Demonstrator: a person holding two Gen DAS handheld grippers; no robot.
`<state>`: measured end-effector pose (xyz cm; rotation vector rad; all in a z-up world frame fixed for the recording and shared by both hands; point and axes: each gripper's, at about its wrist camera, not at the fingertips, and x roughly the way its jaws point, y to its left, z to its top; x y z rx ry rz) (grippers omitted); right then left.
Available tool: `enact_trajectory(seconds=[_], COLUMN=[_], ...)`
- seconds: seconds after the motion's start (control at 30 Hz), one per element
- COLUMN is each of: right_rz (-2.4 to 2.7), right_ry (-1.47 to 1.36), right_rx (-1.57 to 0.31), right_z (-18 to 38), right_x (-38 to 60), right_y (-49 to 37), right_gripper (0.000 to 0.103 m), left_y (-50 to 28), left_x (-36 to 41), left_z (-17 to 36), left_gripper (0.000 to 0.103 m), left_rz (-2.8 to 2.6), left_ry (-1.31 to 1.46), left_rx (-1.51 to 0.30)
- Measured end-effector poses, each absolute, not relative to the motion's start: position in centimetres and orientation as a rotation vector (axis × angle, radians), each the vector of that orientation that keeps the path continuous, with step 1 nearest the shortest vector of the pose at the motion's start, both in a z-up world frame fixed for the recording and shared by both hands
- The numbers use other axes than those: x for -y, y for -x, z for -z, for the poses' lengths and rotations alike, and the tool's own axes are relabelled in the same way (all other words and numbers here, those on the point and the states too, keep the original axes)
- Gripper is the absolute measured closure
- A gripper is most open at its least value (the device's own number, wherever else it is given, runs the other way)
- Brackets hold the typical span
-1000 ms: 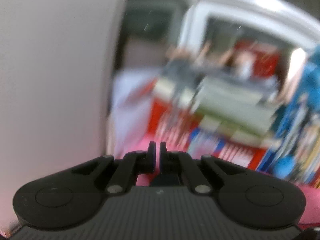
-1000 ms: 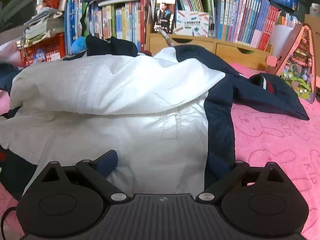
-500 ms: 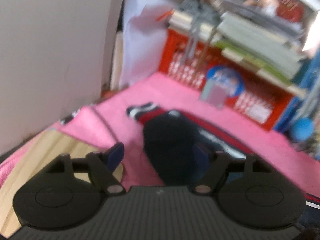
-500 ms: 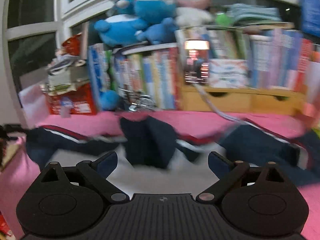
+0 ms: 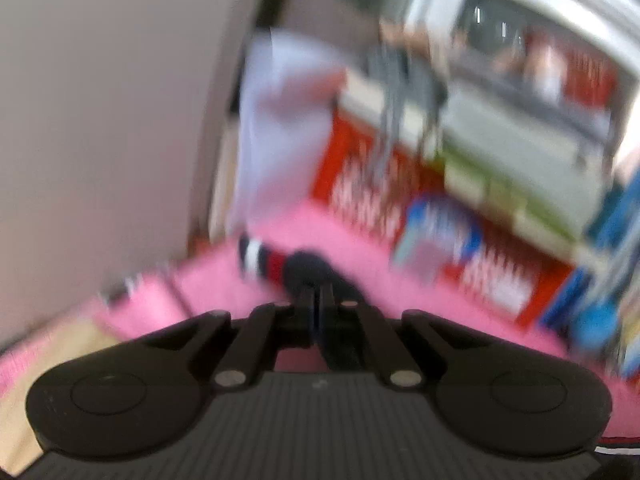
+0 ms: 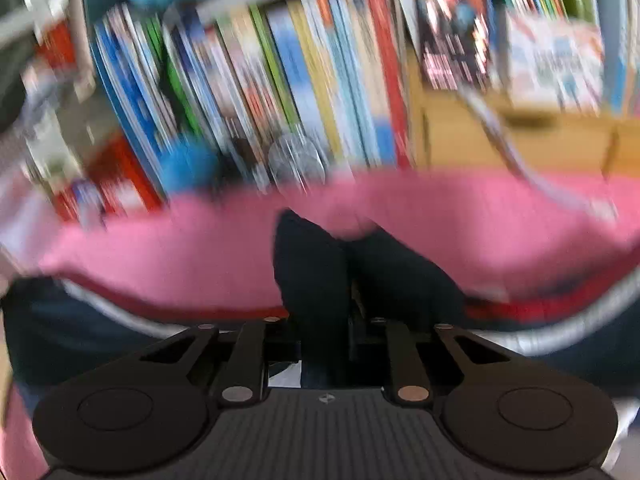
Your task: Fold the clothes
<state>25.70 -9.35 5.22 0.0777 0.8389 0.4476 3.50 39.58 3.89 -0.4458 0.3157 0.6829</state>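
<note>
Left gripper (image 5: 318,300): jaws closed on the navy jacket sleeve (image 5: 308,270), striped cuff near the pink blanket (image 5: 360,248) edge. Right gripper (image 6: 348,300): jaws just closing, navy jacket collar (image 6: 316,264) pinched between them, books (image 6: 280,68) behind.

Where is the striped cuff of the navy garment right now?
Left wrist view: the striped cuff lies on the pink cover, just ahead-left of the left gripper, near the grey wall.

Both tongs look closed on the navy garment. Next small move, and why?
Probably lift both a little and draw the cloth taut. The right tongs have just been closing, with a navy fold between them; the left tongs are shut at the sleeve near its striped cuff. Both views are blurred.
</note>
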Motion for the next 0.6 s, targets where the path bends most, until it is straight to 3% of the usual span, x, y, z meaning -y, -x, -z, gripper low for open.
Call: enact_trajectory(seconds=[0.07, 0.17, 0.2, 0.23, 0.27, 0.33, 0.4, 0.43, 0.47, 0.6], right_rz=[-0.463, -0.473, -0.445, -0.429, -0.420, -0.370, -0.423, -0.479, -0.508, -0.572], right_ry=[-0.094, -0.099, -0.088, -0.069, -0.050, -0.059, -0.122, -0.147, -0.153, -0.130], right_rx=[-0.706, -0.526, -0.558, -0.655, -0.765, -0.883, -0.868, -0.842, -0.810, -0.659], right_z=[-7.0, -7.2, -6.3, -4.7, -3.2, -1.2, -1.1, -1.7, -2.5, -6.9], right_x=[8.0, 6.2, 5.2, 4.2, 3.5, 3.4, 5.0, 6.2, 7.3, 12.8], right_y=[-26.2, -27.2, -28.6, -30.4, -32.0, -33.2, -32.0, -30.9, -29.7, -24.8], right_gripper=[0.083, 0.081, 0.077, 0.063, 0.055, 0.055, 0.044, 0.032, 0.028, 0.021], left_y=[-2.8, -4.1, -4.6, -4.8, -4.8, -4.1, -3.2, -2.7, -2.2, 0.1], left_x=[-39.3, -40.5, -40.9, -41.1, -41.0, -40.1, -39.1, -38.6, -38.2, -36.2], left_z=[-5.0, -4.1, -3.4, -2.8, -2.3, -2.4, -3.0, -3.2, -3.8, -5.6], left_gripper=[0.102, 0.100, 0.095, 0.092, 0.086, 0.071, 0.038, 0.035, 0.034, 0.032], left_rz=[-0.721, -0.757, -0.772, -0.790, -0.795, -0.769, -0.735, -0.719, -0.709, -0.651], left_ry=[0.376, 0.354, 0.363, 0.369, 0.374, 0.353, 0.311, 0.290, 0.287, 0.357], left_rx=[-0.230, -0.341, -0.409, -0.456, -0.479, -0.472, -0.449, -0.437, -0.425, -0.377])
